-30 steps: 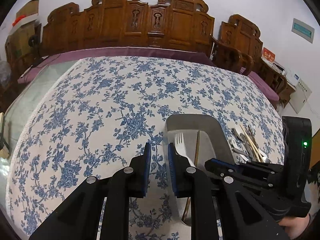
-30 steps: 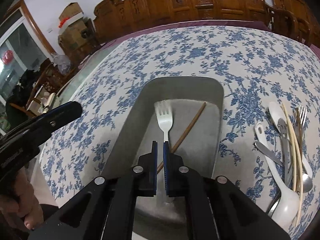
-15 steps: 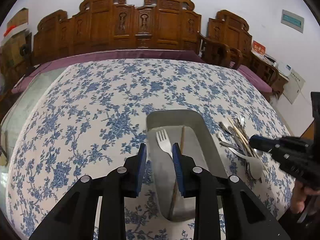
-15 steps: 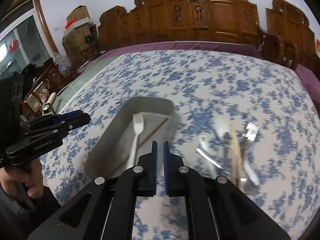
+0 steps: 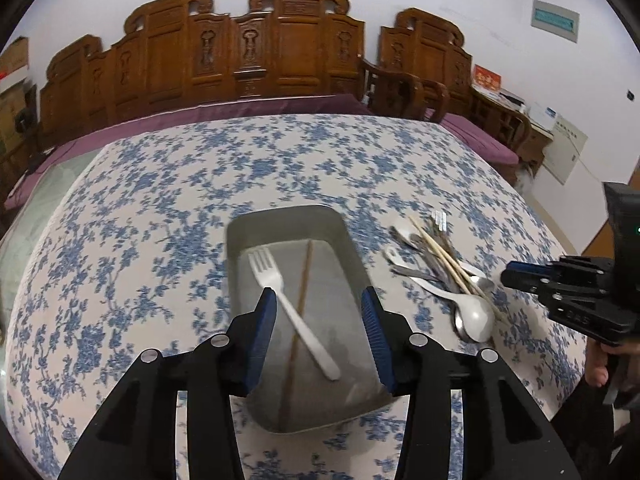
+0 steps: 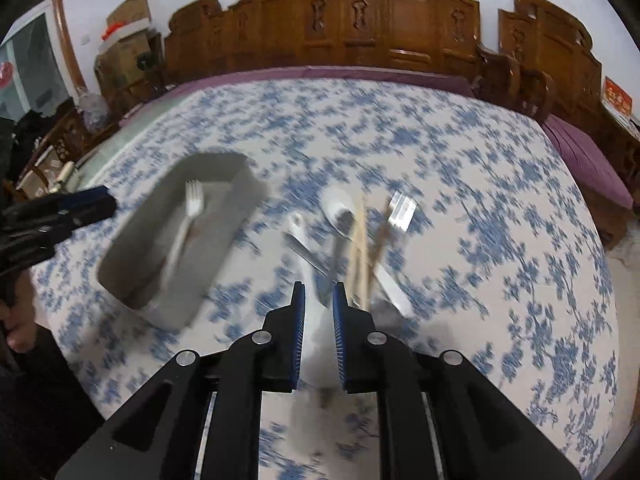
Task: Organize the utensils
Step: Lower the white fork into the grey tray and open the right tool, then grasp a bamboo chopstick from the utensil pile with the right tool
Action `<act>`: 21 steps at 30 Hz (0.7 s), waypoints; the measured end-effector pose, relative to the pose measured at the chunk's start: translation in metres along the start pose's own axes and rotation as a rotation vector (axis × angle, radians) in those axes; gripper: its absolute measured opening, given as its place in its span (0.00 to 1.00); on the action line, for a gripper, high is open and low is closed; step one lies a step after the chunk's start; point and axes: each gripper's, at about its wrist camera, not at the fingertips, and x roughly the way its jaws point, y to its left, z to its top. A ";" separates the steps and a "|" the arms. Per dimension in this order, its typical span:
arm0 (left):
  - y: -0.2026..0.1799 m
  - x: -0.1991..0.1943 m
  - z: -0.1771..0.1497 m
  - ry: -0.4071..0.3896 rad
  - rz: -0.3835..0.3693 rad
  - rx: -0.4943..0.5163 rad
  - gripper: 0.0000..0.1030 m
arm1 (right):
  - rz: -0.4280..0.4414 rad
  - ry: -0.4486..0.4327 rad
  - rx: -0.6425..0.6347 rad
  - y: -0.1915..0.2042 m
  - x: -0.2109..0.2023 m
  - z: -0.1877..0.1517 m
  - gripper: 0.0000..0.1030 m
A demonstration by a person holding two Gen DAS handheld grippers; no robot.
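A grey tray [image 5: 280, 218] holds a white fork [image 5: 305, 330] and one brown chopstick [image 5: 305, 276]. My left gripper [image 5: 318, 296] hovers above the tray's near half, its jaws opening, with nothing between them. To the right, a loose pile of utensils [image 5: 440, 268] lies on the cloth: pale chopsticks, metal pieces and a white spoon [image 5: 476, 316]. My right gripper [image 6: 319, 292] is over the near end of that pile of utensils [image 6: 360, 236], its jaws opening a little and holding nothing. In the blurred right wrist view, the tray [image 6: 236, 220] and fork [image 6: 192, 204] sit to the left.
The table wears a blue-flowered cloth [image 5: 160, 208] with a purple border at the back. Carved wooden chairs [image 5: 248, 52] line the far side. A person's hand [image 5: 598, 368] holds the right gripper at the table's right edge.
My right gripper left the tray and swung right to the utensil pile, its jaws parting slightly. My left gripper's jaws spread much wider as it drifted over the tray.
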 end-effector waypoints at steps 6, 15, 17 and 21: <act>-0.024 0.005 -0.006 0.012 -0.028 0.032 0.53 | -0.019 0.061 0.020 -0.020 0.022 -0.009 0.15; -0.047 0.012 -0.016 0.039 -0.048 0.067 0.55 | -0.007 0.131 0.059 -0.031 0.053 -0.009 0.15; -0.052 0.014 -0.017 0.043 -0.051 0.075 0.55 | -0.006 0.138 0.065 -0.032 0.058 -0.006 0.15; -0.059 0.015 -0.020 0.050 -0.057 0.081 0.55 | 0.004 0.153 0.075 -0.034 0.064 -0.003 0.12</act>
